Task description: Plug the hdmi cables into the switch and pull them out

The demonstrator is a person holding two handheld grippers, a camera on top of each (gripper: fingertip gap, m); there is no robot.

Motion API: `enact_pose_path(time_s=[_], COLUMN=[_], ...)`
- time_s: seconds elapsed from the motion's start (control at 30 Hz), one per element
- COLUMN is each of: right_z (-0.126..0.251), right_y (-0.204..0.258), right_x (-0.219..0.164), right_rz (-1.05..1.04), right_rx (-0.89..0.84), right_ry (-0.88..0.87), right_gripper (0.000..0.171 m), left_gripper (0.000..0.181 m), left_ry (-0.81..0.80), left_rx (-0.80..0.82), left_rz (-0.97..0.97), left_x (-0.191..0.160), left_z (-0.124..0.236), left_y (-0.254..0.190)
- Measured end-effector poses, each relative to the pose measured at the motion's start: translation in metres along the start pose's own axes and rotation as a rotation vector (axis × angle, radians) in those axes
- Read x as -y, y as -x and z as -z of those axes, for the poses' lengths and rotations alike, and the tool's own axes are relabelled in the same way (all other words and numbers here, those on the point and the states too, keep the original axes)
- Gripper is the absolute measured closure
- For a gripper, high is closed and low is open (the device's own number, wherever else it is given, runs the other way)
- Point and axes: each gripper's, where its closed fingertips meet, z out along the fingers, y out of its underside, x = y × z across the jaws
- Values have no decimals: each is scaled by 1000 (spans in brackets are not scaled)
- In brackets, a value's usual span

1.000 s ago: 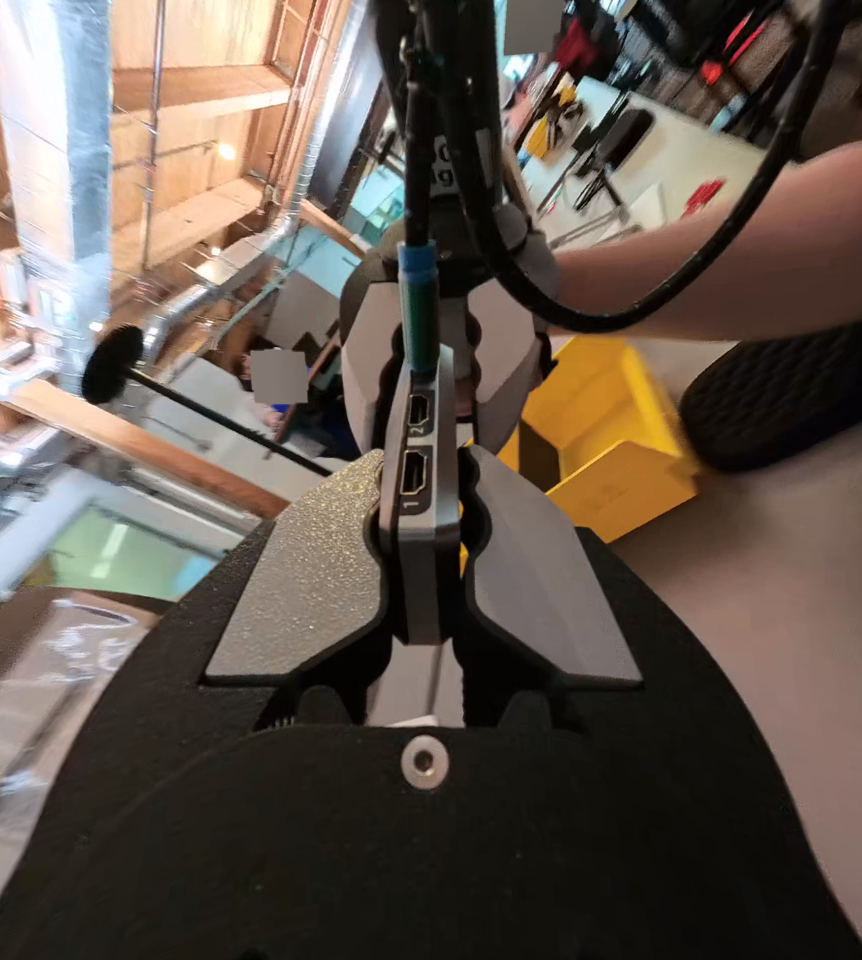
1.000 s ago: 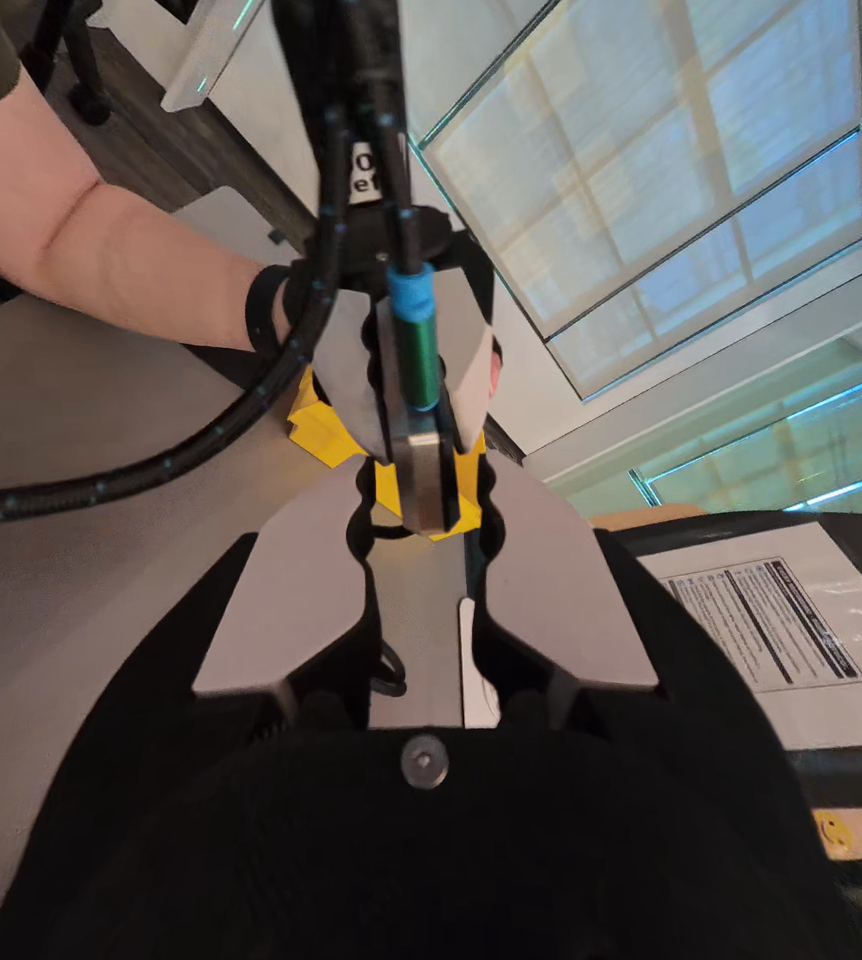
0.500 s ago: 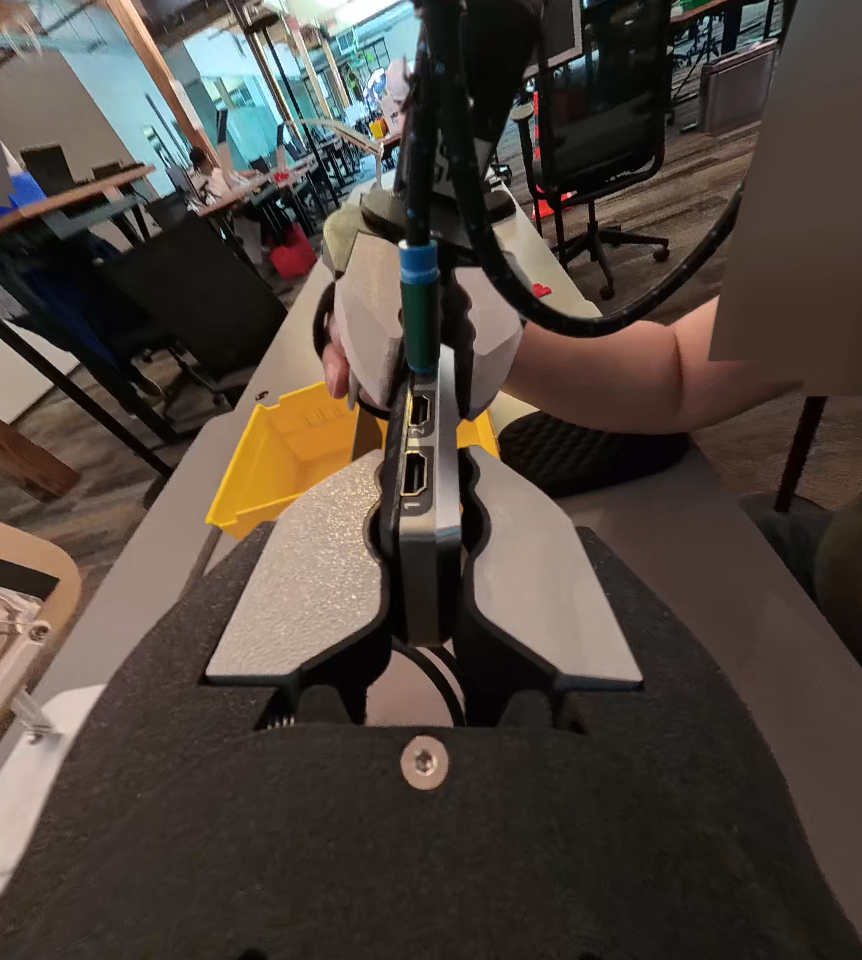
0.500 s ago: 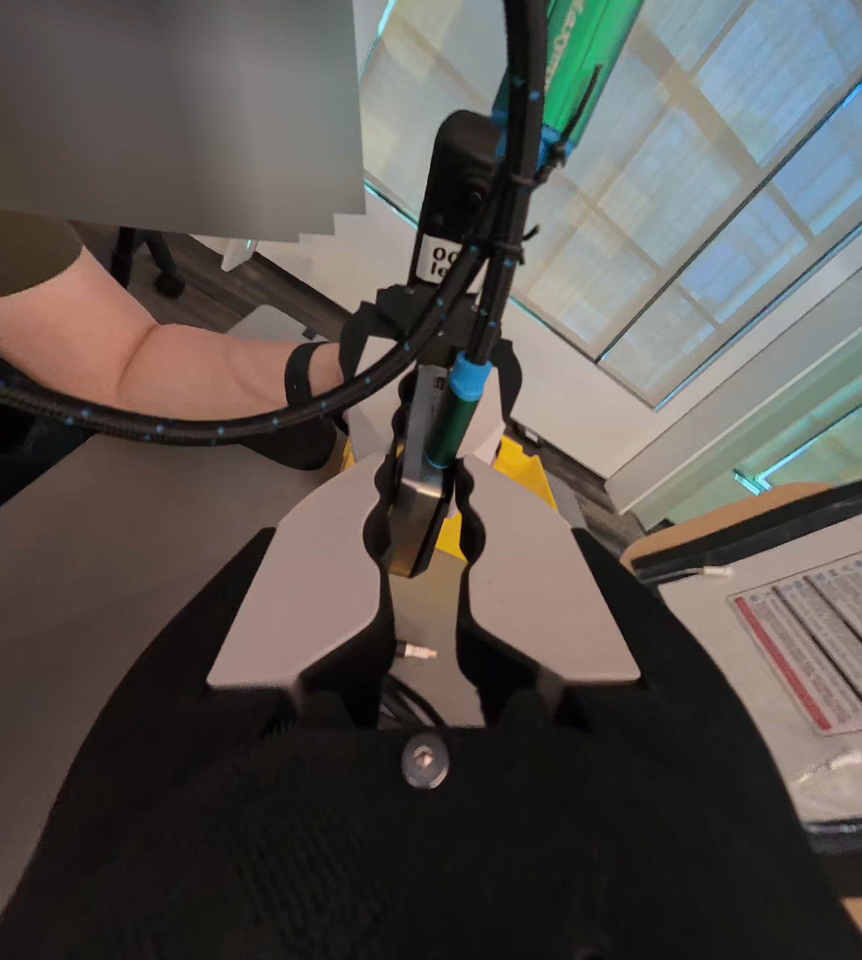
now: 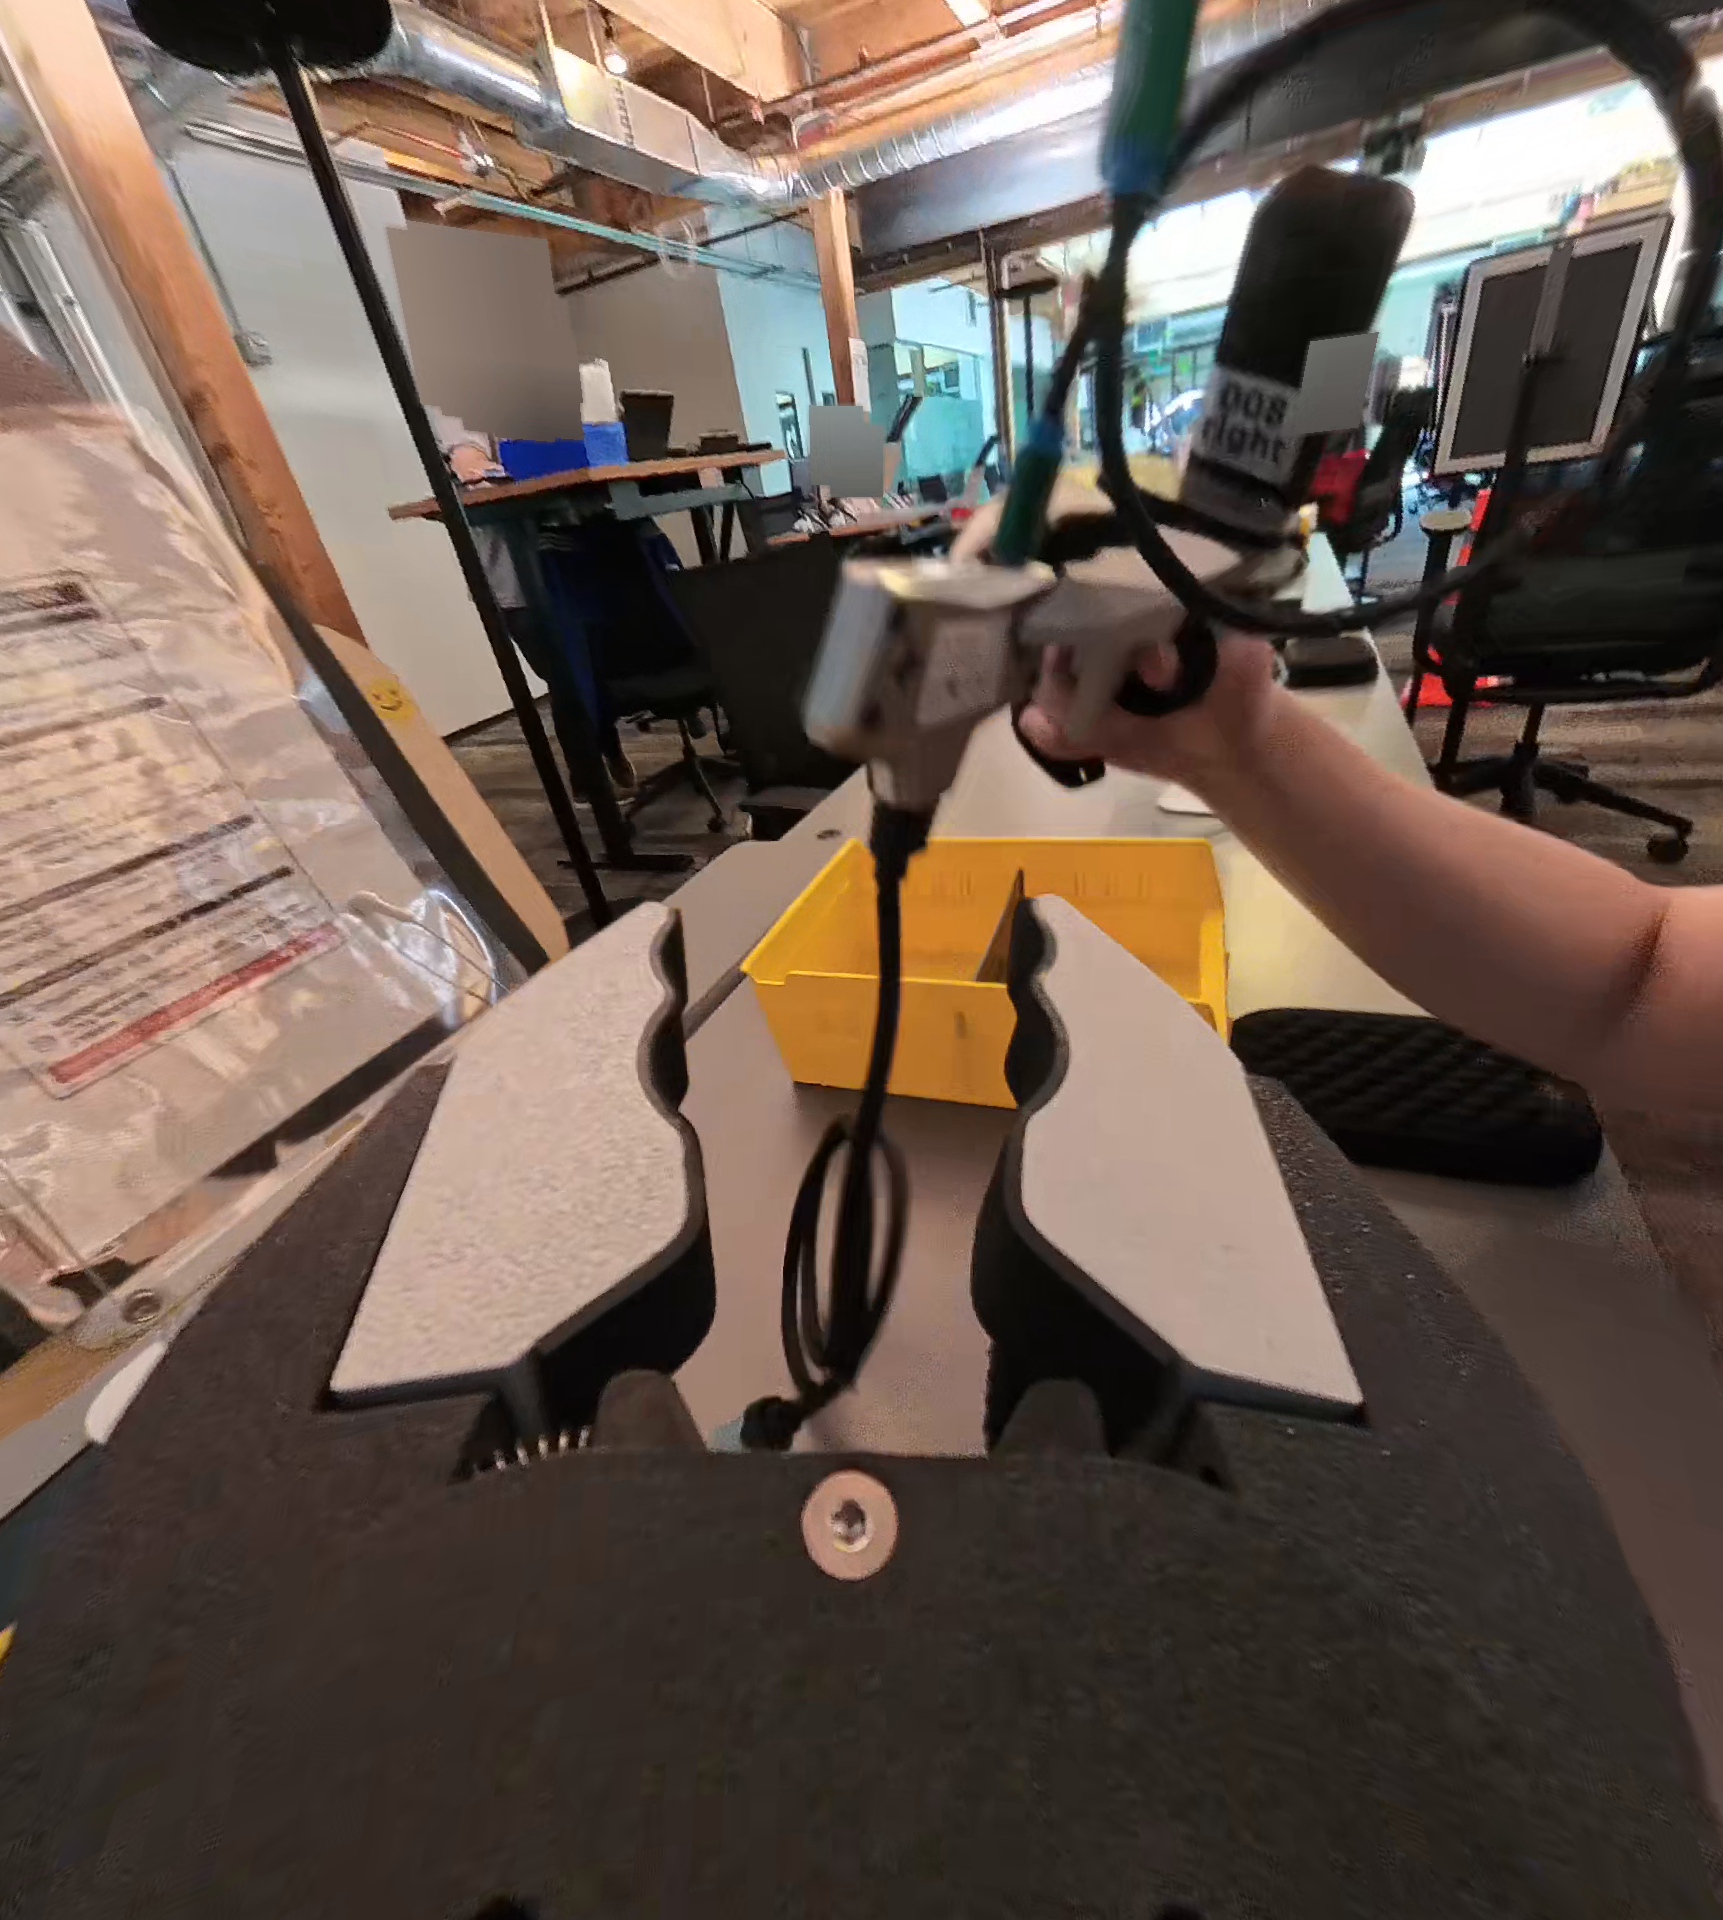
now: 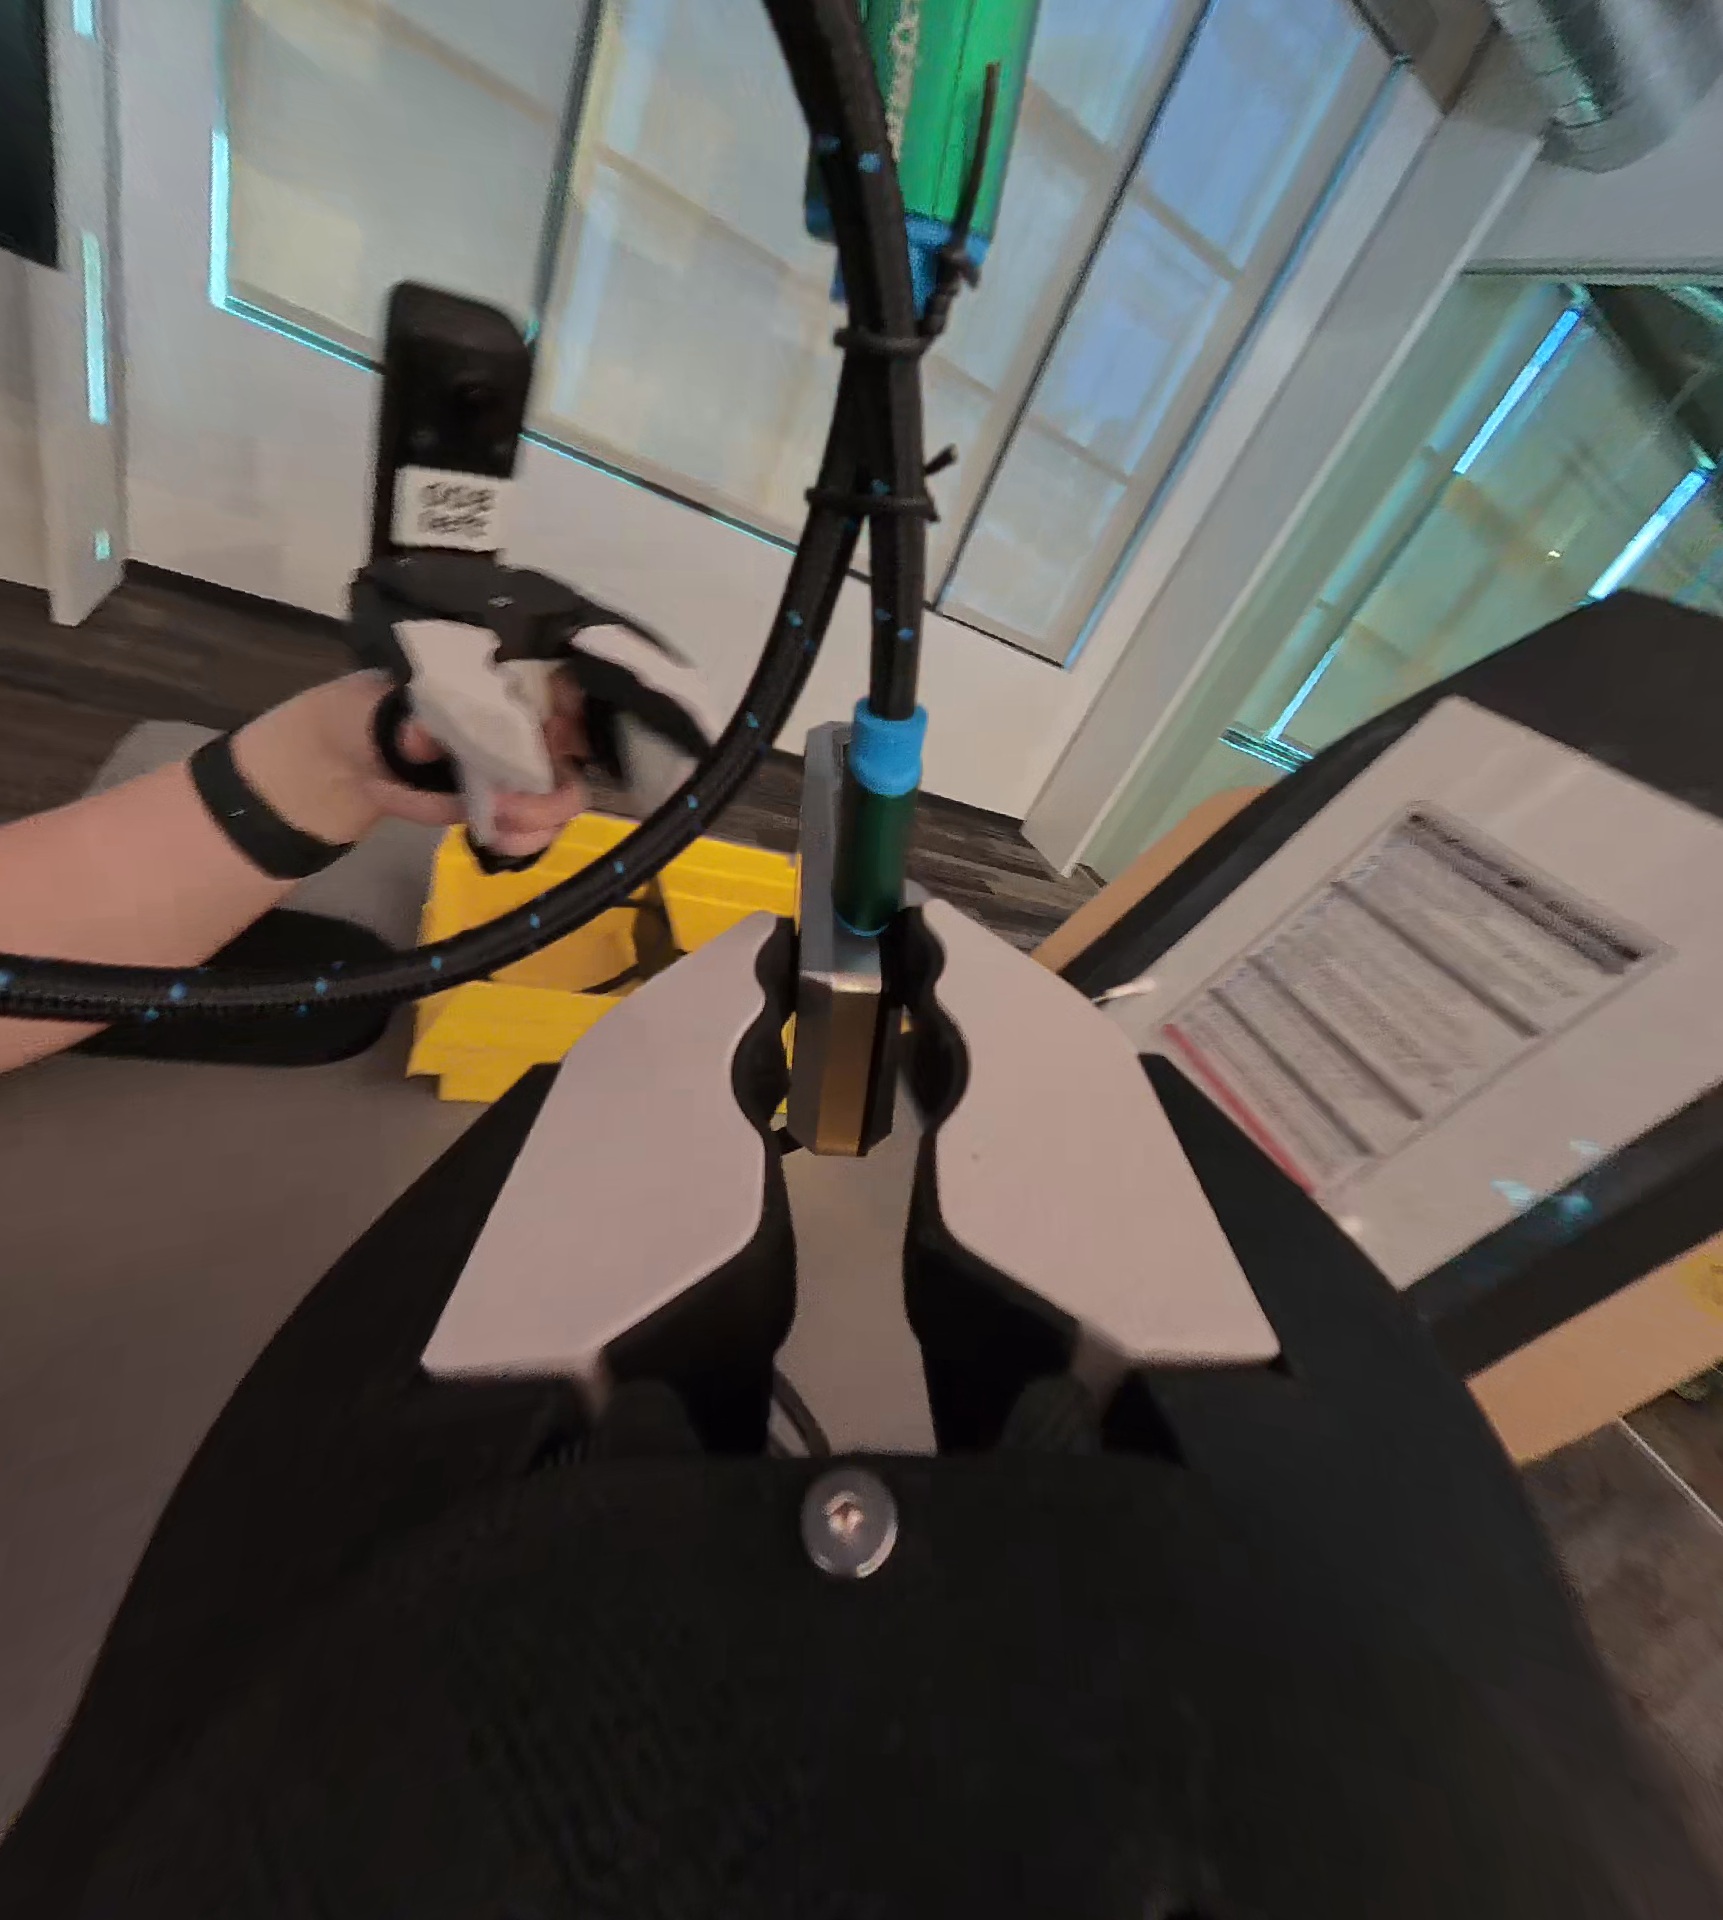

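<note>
Where claws pinch, switch (image 6: 841, 1023) is hidden.

Left grey-fingered gripper (image 5: 841, 1049) is gaping wide, empty; right grey-fingered gripper (image 6: 841, 1023) is clamping, raised, forearm (image 5: 1480, 935) extending.

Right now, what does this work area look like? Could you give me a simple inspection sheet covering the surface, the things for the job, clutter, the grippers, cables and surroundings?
Surface: grey table, mostly bare.
Job's things: silver switch held off the table; green and blue HDMI plug plugged into its top.
Clutter: yellow bin with a divider; black padded rest; plastic-sleeved printed sheet.
Grippers: left gripper open, empty; right gripper shut on the switch.
Cables: thick braided cable arcing overhead; thin black lead hanging from the switch, looped over the table.
Surroundings: office desks, chairs, windows.
</note>
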Motion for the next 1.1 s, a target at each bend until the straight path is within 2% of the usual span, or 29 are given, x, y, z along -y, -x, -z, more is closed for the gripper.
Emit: enact_pose_path(time_s=[0.03,0.13,0.27,0.33,0.4,0.47,0.67,0.87,1.1], right_z=[2,15,56,82,106,128,163,170,159], right_y=[-18,-78,-146,-169,-186,-200,-208,-205,-183], right_x=[14,56,110,123,119,99,-2,-66,-150], right_rz=[10,8,-6,-14,-32,-72,-210,-371,-456], right_rx=[-31,-119,-231,-277,-325,-378,-412,-373,-300], right_ry=[14,61,74,95,144,203,370,355,466], right_gripper=[151,151,151,151,151,151,151,151,151], left_gripper=[123,123,124,124,124,124,122,123,124], left_ry=[-11,-22,-17,-10,-6,-9,-1,19,39], left_rx=[3,13,12,9,6,1,1,11,15], left_rz=[-3,-16,-31,-40,-37,-28,-26,-43,-44], left_x=[3,10,12,11,10,9,7,4,-1], left_z=[5,14,19,19,18,16,11,10,7], left_y=[0,0,-2,-2,-2,-1,-2,-2,0])
